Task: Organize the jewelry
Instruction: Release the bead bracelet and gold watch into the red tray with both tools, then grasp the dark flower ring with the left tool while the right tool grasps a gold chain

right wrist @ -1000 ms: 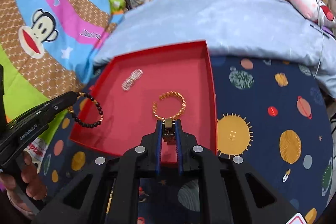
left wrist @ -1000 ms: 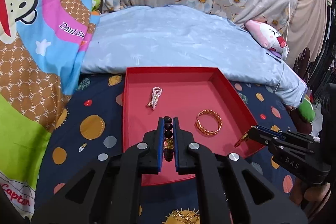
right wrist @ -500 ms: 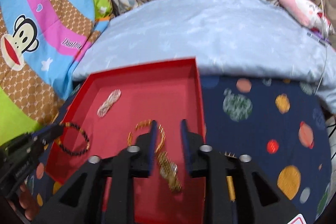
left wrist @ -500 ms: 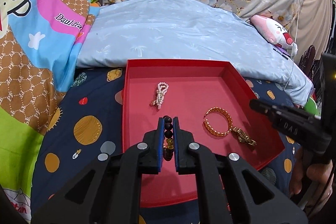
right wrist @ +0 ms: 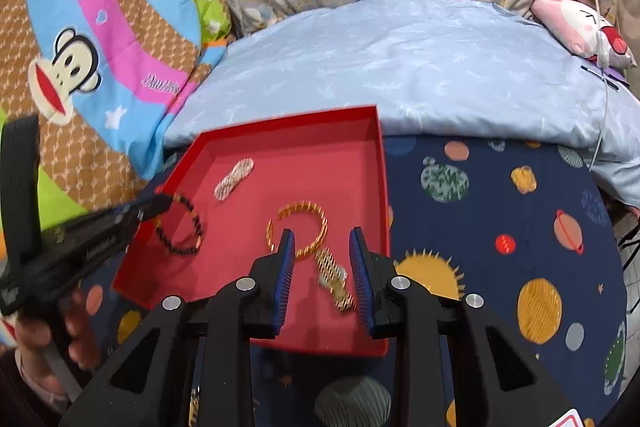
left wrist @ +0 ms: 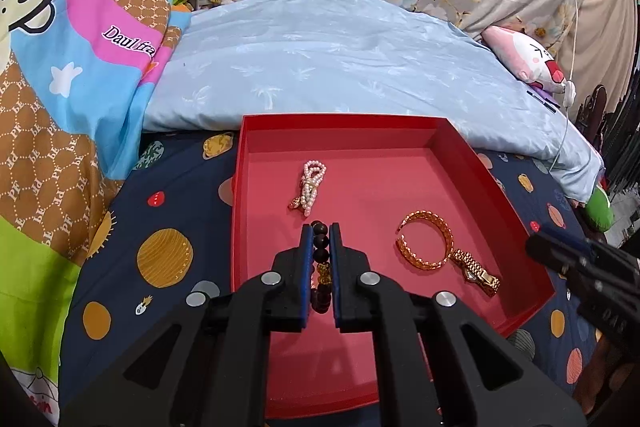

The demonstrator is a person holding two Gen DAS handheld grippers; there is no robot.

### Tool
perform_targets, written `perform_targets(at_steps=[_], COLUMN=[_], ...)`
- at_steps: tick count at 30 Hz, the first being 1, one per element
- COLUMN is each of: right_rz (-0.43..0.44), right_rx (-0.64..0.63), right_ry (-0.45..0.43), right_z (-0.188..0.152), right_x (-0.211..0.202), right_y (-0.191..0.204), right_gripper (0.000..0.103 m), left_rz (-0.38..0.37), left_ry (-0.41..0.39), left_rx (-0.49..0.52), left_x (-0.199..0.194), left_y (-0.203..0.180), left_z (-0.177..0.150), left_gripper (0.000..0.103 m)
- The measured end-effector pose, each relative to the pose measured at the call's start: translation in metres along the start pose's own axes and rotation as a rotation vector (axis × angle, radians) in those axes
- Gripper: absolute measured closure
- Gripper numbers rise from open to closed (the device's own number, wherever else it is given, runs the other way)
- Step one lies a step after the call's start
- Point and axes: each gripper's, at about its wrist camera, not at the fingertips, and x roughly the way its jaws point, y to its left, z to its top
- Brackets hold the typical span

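Over the red tray: my left gripper (left wrist: 320, 231) hangs above the tray's near half, its jaws clamped on a dark beaded bracelet (left wrist: 321, 259).
Dark beaded bracelet: from the right wrist camera it hangs as a full loop (right wrist: 180, 227) off my left gripper's tip (right wrist: 154, 205), over the tray's left side; I cannot tell whether it touches the floor.
Right gripper (right wrist: 322, 247): jaws wide apart, nothing between the pads, poised over the tray's near right corner.
Gold watch (left wrist: 476, 269): lying flat on the tray floor beneath my open right jaws, its band end touching the gold bangle; blurred in the right wrist camera (right wrist: 334, 275).
Gold bangle (left wrist: 426, 239): an open cuff, flat on the floor right of centre.
Pearl bracelet (left wrist: 310, 185): folded on itself, toward the far left of the tray, well apart from the gold pieces.
Red tray (left wrist: 340, 121): shallow, open-topped, on a navy planet-print sheet (left wrist: 168, 223).
Beyond: a pale blue quilt (left wrist: 340, 59) against the tray's far wall, a monkey-print blanket (left wrist: 72, 27) at left, a pink-and-white plush toy (left wrist: 528, 57) at far right.
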Motion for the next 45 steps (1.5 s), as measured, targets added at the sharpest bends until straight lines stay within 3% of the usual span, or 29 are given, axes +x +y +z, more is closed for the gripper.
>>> perform_targets(at_steps=[1,4,9,11,12,20,30,37,45], right_rz=[-0.004,-0.005,0.008,0.006,0.004,-0.036,-0.025,-0.031,-0.025], right_rx=[-0.015,-0.028,-0.003,0.008,0.013,0.033,0.043,0.054,0.082], right_ry=[0.013,0.032,0.021,0.011,0.006,-0.023,0.036,0.053,0.059], right_z=[-0.002,-0.008,-0.014,-0.016,-0.017,-0.045,-0.119,-0.149,-0.165], right_x=[0.003,0.007,0.0,-0.006,-0.01,-0.052,-0.084,-0.088,-0.085], right_y=[0.002,0.005,0.002,-0.001,-0.003,-0.015,-0.016,-0.009,-0.012], right_gripper=[0.075,0.075,0.075,0.075,0.075,0.075,0.075,0.075,0.075], left_rz=[-0.002,0.004,0.035,0.055,0.062,0.057,0.05,0.029,0.038], left_ry=[0.005,0.014,-0.011,-0.03,-0.041,-0.081,-0.015,0.045,0.054], left_rx=[-0.009,-0.043,-0.031,-0.023,-0.025,-0.046,-0.065,-0.067,0.015], left_x=[0.001,0.001,-0.008,-0.013,-0.015,-0.049,-0.084,-0.092,-0.078], left_y=[0.001,0.003,0.002,0.003,0.003,0.008,0.003,-0.009,-0.039], left_z=[0.001,0.001,-0.001,-0.001,-0.001,-0.012,-0.087,-0.132,-0.144], left_gripper=[0.095,0.07,0.065,0.043,0.039,0.038,0.038,0.038,0.04])
